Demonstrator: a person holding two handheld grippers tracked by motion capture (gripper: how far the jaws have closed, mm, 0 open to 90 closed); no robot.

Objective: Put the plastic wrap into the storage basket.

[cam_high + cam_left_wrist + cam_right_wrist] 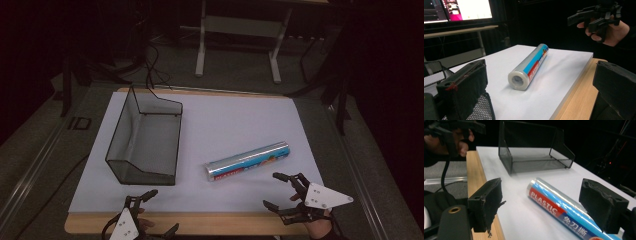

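Plastic wrap roll [564, 212] lettering reads clearly in the right gripper view.

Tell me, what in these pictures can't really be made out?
- Roll of plastic wrap: the rest of its label runs off the bottom edge of the right gripper view.
- Mesh basket: cut off by the left edge and the near jaw in the left gripper view.
- Left gripper: partly cut by the high view's bottom edge.

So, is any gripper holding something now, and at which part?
Nothing is held. The right gripper is open near the plastic wrap roll without touching it; the left gripper is open too, near the table edge.
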